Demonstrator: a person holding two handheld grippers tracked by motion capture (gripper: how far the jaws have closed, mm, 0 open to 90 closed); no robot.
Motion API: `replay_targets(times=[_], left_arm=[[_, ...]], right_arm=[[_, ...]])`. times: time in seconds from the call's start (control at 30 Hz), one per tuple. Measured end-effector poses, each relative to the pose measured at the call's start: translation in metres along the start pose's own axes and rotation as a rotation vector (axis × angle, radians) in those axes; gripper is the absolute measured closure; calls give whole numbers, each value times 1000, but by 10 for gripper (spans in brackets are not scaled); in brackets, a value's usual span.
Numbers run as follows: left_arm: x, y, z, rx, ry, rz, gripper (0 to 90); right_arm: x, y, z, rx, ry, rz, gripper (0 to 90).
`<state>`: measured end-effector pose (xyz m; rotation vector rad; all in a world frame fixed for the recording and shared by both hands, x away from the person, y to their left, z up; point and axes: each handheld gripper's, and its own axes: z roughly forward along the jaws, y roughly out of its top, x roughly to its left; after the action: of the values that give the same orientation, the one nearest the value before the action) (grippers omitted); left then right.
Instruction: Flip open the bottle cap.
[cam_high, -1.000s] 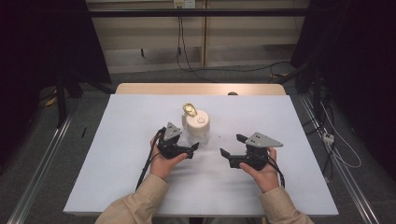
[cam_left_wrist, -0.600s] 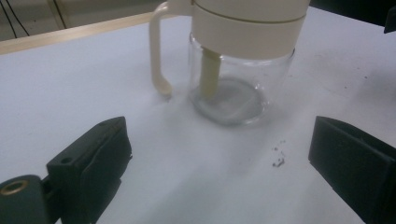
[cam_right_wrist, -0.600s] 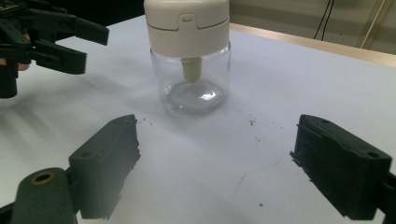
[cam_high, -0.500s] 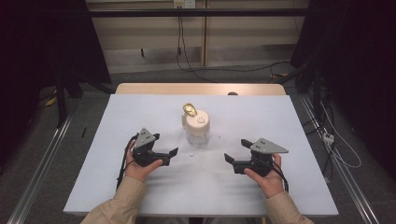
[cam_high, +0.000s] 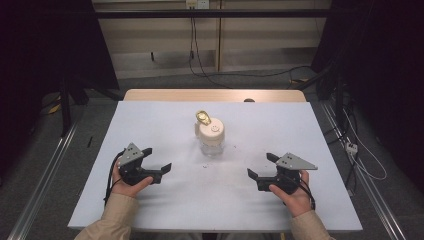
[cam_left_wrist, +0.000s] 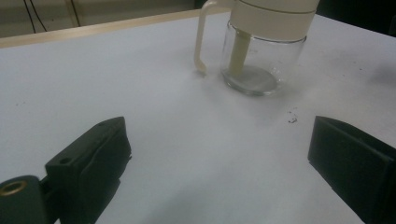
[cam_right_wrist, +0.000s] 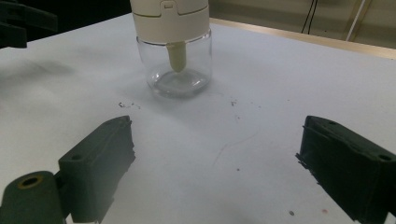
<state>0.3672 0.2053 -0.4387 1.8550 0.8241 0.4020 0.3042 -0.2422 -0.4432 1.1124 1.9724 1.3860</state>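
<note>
White worktop (cam_high: 165, 125) carries everything. Left hand-held gripper (cam_high: 159, 164) rests low with jaws wide apart and empty; right hand-held gripper (cam_high: 260, 167) does likewise. Between them, farther back and well apart from both, stands a glass jar (cam_high: 211, 139) with a cream lid (cam_high: 211, 130).

Left gripper (cam_high: 156, 161) and right gripper (cam_high: 261, 167) low, well apart (fingers spread wide), angled inward.

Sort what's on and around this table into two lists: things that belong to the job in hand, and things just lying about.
Part of the job:
- glass jar with cream lid, standing upright mid-table
- left gripper, open, clear of the jar
- right gripper, open, clear of the jar

Just lying about:
- dark crumbs on the table
- cables on the floor behind
</note>
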Motion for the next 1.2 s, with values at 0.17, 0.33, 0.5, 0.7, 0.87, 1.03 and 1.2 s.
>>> replay_targets(times=[0.17,0.33,0.5,0.7,0.87,1.03,1.2], left_arm=[[3,-5,-8,-4,6,-9,49],[5,-8,-14,-5,6,-3,52],[8,-10,-19,-9,10,-5,52],[14,-14,-24,-7,25,-13,50],[19,-16,-29,-2,33,-14,50],[22,-19,-33,-8,46,-25,51],[22,-18,-34,-16,50,-21,51]], right_arm=[[-1,-3,-6,2,-7,-5,92],[-1,-7,-10,7,-13,-8,92],[-3,-10,-14,16,-16,-12,92],[-5,-13,-17,17,-24,-11,92],[-7,-15,-21,19,-31,-6,92],[-9,-17,-23,21,-38,-4,92],[-10,-17,-23,17,-41,0,93]])
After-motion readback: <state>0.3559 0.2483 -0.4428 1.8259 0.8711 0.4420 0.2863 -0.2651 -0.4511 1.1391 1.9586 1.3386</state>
